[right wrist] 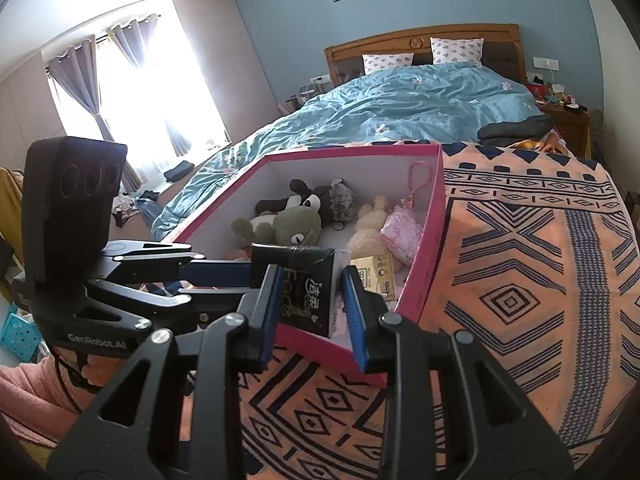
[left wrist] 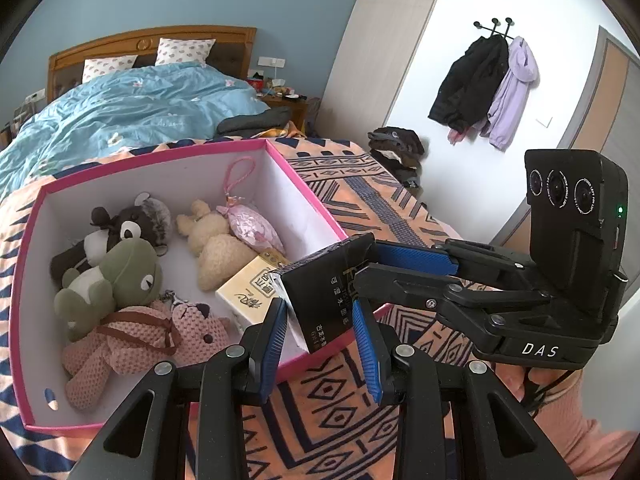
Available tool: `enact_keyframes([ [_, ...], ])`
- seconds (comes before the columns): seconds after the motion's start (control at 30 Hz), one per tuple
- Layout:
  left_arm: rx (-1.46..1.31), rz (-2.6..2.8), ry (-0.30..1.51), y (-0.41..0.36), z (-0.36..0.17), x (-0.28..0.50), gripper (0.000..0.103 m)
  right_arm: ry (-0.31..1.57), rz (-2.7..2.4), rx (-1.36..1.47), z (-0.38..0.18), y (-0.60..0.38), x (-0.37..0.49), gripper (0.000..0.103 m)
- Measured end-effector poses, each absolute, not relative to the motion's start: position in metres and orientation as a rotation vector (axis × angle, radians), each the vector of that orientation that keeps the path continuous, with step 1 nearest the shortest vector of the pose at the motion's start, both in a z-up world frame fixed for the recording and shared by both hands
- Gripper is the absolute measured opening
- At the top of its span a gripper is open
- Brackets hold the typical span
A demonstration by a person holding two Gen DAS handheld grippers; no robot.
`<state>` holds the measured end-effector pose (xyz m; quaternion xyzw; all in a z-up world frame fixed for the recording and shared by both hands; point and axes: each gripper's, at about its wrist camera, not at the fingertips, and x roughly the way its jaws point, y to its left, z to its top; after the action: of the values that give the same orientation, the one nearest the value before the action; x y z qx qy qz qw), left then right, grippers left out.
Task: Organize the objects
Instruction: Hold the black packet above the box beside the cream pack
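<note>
A black tissue pack [left wrist: 320, 296] [right wrist: 308, 292] hangs over the near corner of an open pink box [left wrist: 304, 184] [right wrist: 432, 240]. Both grippers are shut on it: my left gripper [left wrist: 318, 306] clamps its near end between the blue pads, and my right gripper [left wrist: 364, 260] comes in from the right onto its far end. In the right wrist view the right gripper [right wrist: 310, 276] pinches the pack, with the left gripper [right wrist: 246, 280] reaching in from the left. Inside the box lie a green frog plush [left wrist: 116, 276], a pink bear [left wrist: 132, 336], a cream rabbit [left wrist: 216, 248] and a cream pack [left wrist: 248, 292].
The box sits on an orange blanket with dark geometric patterns [right wrist: 520, 280], spread over the foot of a bed with a blue duvet [right wrist: 400, 104]. Folded dark clothes [left wrist: 256, 120] lie beyond the box. Coats [left wrist: 488, 84] hang on the wall to the right.
</note>
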<state>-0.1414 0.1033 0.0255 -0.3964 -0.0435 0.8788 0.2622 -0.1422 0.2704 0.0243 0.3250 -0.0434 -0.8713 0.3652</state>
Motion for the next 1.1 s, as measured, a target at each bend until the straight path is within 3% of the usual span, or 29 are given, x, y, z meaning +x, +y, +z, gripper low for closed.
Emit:
enact_keyframes([
  [1.1,-1.097,2.387,-0.117,0.0979,0.0214,-0.1513,0.033,-0.128,-2.230,0.843,0.0239,0.2657,-0.1484,0.034],
])
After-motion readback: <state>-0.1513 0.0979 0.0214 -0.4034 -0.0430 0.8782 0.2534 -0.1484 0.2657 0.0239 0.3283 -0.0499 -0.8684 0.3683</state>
